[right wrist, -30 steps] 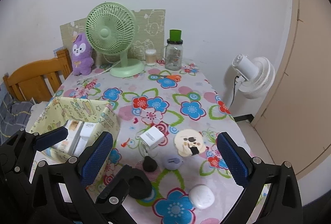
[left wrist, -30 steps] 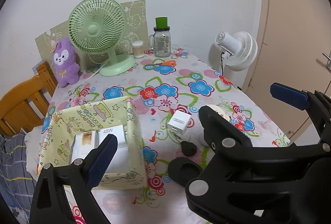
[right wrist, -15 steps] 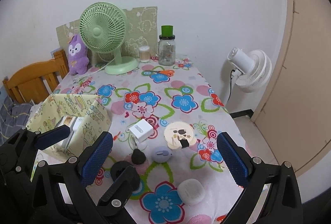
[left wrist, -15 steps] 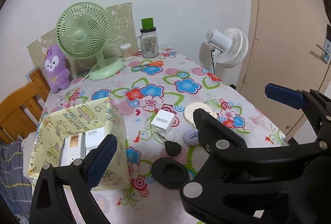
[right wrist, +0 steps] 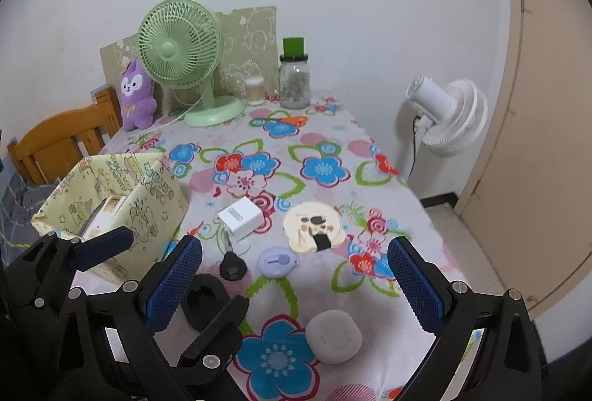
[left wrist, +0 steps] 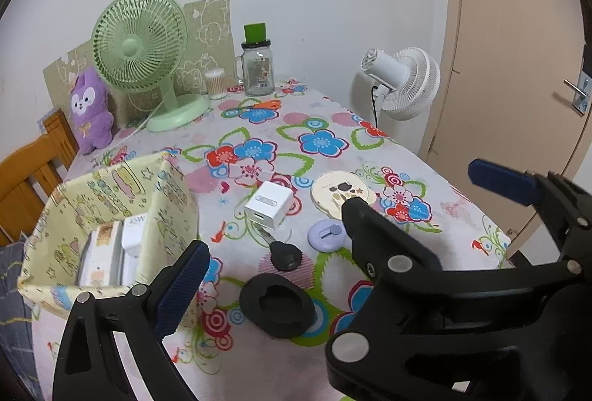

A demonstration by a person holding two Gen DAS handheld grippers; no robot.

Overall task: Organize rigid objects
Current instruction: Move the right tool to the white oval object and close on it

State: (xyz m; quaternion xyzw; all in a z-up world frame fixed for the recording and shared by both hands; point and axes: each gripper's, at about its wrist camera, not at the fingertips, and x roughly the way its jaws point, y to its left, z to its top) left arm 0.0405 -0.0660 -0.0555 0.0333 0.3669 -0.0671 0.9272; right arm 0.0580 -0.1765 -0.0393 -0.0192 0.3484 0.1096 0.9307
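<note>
Chargers and other small hard items, among them a white charger cube (right wrist: 242, 218), a black key (right wrist: 232, 267), a lilac disc (right wrist: 277, 262), a round tin (right wrist: 312, 226) and a white pebble-shaped case (right wrist: 333, 336), lie loose on the table (right wrist: 325, 142) beside the yellow fabric box (right wrist: 111, 194), which already holds a few white boxes, apparently the place for collecting them. Both the left tongs (left wrist: 325, 212) and right tongs (right wrist: 292, 290) hang wide open and empty above the near edge, seemingly poised to choose a piece. A flowered cloth covers the table, with a green fan (right wrist: 181, 46) against the white wall.

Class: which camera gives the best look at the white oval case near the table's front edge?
The right wrist view: the white oval case lies in full sight between the right gripper fingers. The left wrist view shows none of it; the right gripper's frame covers that spot.
</note>
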